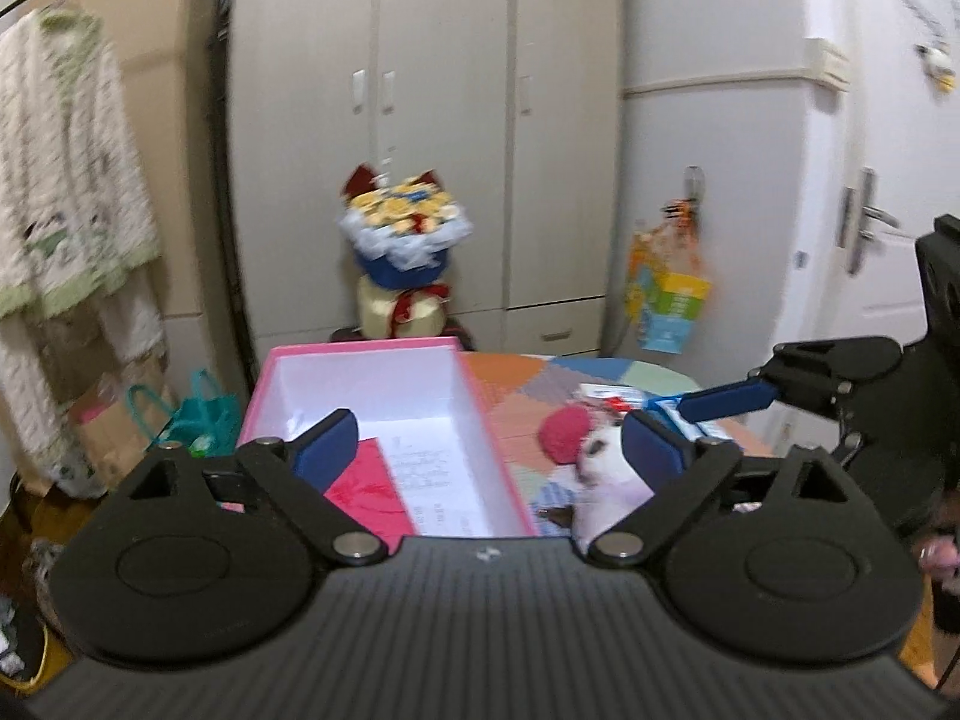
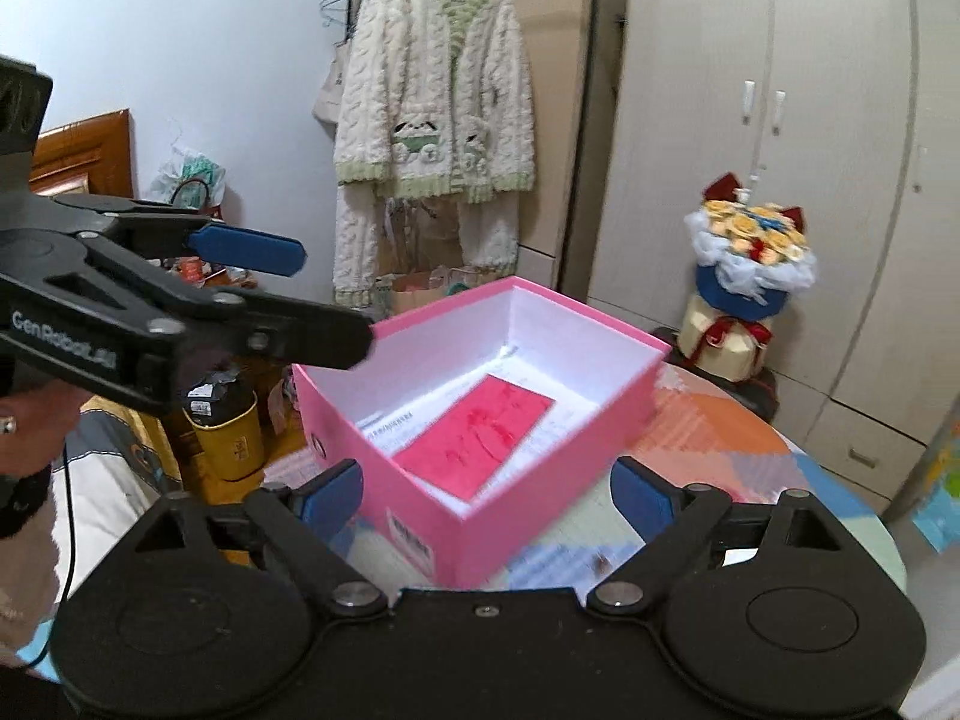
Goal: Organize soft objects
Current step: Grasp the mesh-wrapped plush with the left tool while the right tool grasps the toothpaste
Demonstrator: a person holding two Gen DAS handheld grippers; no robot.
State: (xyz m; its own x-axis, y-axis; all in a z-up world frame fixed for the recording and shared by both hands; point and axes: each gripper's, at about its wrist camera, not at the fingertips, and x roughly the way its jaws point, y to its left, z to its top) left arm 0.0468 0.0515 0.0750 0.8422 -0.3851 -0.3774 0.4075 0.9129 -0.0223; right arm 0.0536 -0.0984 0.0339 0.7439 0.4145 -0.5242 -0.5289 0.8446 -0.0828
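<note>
An open pink box (image 1: 480, 414) with white walls stands on a round table with a patchwork cloth (image 1: 516, 384); a red card (image 1: 372, 492) and printed paper lie in it. A white plush toy with a red cap (image 1: 591, 456) lies on the cloth just right of the box. My left gripper (image 1: 489, 450) is open and empty above the box's near end and the toy. In the right wrist view the pink box (image 2: 384, 456) sits ahead; my right gripper (image 2: 486, 492) is open and empty over its near corner. The left gripper (image 2: 180, 300) shows at the left there.
A flower bouquet (image 1: 402, 240) stands behind the table before grey wardrobes. A fluffy white cardigan (image 2: 432, 108) hangs on a rack at the left. Bags (image 1: 198, 414) and a yellow bin (image 2: 228, 438) sit on the floor. Small packets (image 1: 612, 396) lie on the cloth.
</note>
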